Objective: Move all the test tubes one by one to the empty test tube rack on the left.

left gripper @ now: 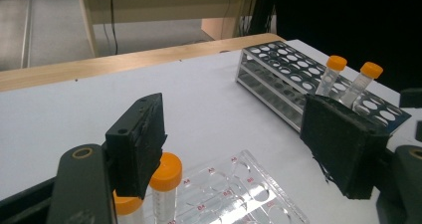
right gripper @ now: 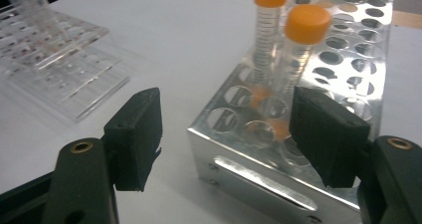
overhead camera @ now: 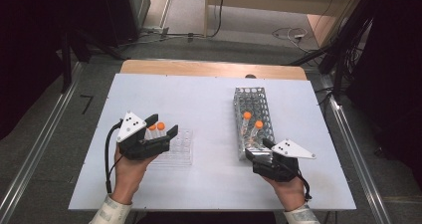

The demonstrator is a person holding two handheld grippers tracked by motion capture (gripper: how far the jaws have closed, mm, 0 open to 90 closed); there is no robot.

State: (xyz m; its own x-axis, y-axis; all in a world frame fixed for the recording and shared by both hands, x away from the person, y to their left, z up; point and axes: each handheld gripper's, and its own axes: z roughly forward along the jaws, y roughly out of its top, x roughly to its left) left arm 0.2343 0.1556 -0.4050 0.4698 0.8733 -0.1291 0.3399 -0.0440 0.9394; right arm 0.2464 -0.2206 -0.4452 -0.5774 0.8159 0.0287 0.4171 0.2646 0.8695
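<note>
This looked like a laboratory or test room. A white worktop (overhead camera: pixel 209 104) carried a perforated metal tube rack (overhead camera: pixel 253 115) holding orange-capped sample tubes (overhead camera: pixel 247 115) and a clear plastic rack (overhead camera: pixel 175 149) with lettered holes. Around it ran aluminium rails (overhead camera: pixel 356 149), loose cables (overhead camera: pixel 291 34) on a grey floor, and dark equipment stands (overhead camera: pixel 64 59).

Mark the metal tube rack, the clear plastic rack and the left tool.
metal tube rack (overhead camera: pixel 252 98): high view, bare perforated top at its far end.
clear plastic rack (overhead camera: pixel 182 145): high view, empty wells at its right side.
left tool (overhead camera: pixel 162 126): high view, midway between its fingertips, above the orange tube caps.
</note>
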